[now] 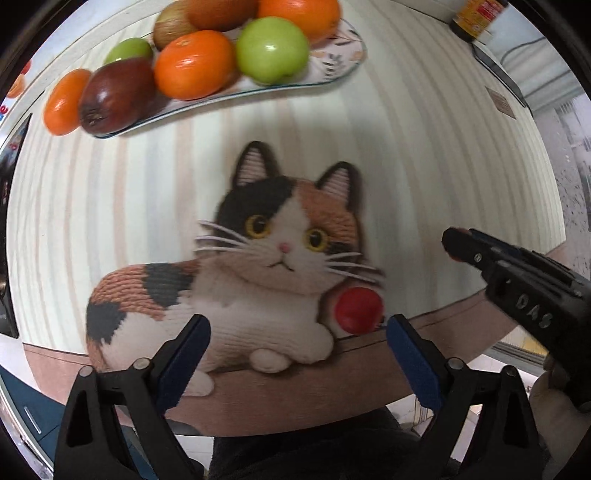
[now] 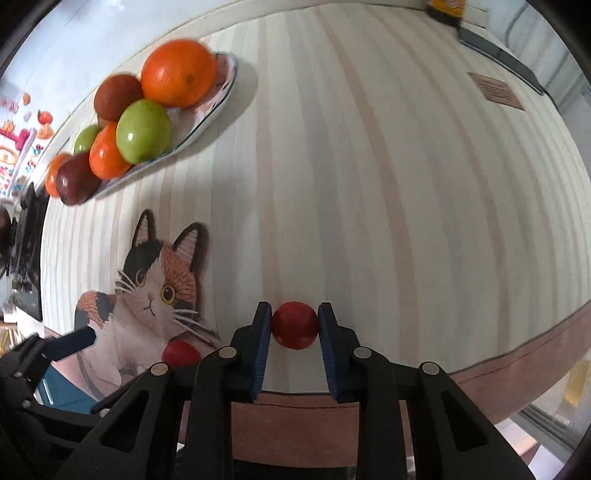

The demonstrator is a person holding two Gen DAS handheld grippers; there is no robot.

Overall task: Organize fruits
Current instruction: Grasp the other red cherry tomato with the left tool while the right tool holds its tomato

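A patterned plate [image 1: 332,62] at the far left of the table holds several fruits: oranges [image 1: 194,64], green apples [image 1: 271,50], a dark red fruit [image 1: 116,94]. It also shows in the right wrist view [image 2: 218,99]. My right gripper [image 2: 294,325] is shut on a small red fruit [image 2: 294,325] just above the tablecloth near the front edge. A second small red fruit [image 1: 358,310] lies by the cat picture; it also shows in the right wrist view [image 2: 181,353]. My left gripper [image 1: 295,343] is open and empty above the cat picture, near that fruit.
The striped tablecloth [image 2: 369,184] bears a calico cat picture [image 1: 258,266]. A dark jar [image 1: 474,18] and a flat dark object [image 2: 495,48] lie at the far right edge. The table's front edge [image 2: 517,354] is close below the grippers.
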